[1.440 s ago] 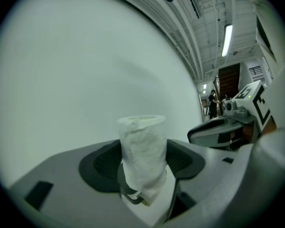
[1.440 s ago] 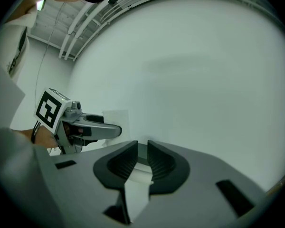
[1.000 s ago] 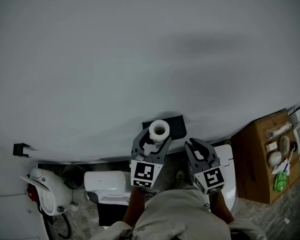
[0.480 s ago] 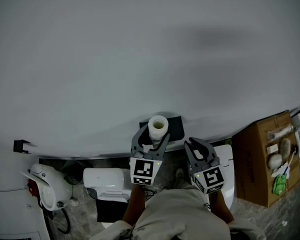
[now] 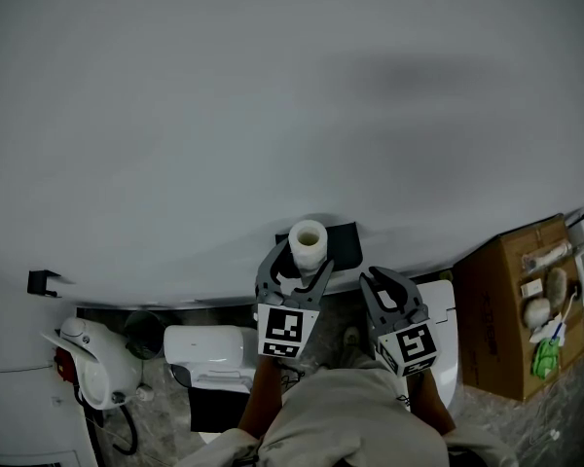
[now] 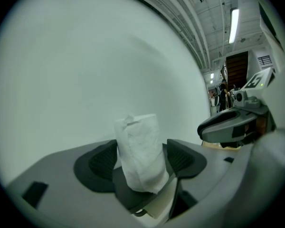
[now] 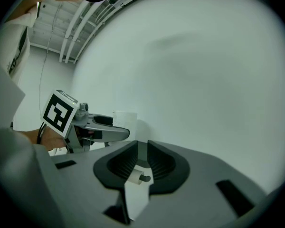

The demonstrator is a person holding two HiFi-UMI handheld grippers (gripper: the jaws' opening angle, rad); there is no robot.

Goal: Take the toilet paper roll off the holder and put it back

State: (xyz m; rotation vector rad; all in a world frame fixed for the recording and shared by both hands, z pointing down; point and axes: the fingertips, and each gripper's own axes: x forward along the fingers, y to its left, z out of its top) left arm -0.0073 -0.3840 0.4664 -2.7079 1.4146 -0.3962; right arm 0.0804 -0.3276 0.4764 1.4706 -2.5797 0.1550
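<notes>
Holding one toilet paper roll [image 5: 309,238], left gripper [image 5: 303,258].

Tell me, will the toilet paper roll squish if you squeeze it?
Probably a bit: the toilet paper roll looks soft and crinkled between the left gripper's jaws. It likely weighs little, with a hollow core showing. Set on its side, it could roll.

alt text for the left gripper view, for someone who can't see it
A white toilet paper roll stands upright, clamped between the dark tongs of the left gripper, before a plain pale wall. The right gripper juts in at the right edge.
</notes>
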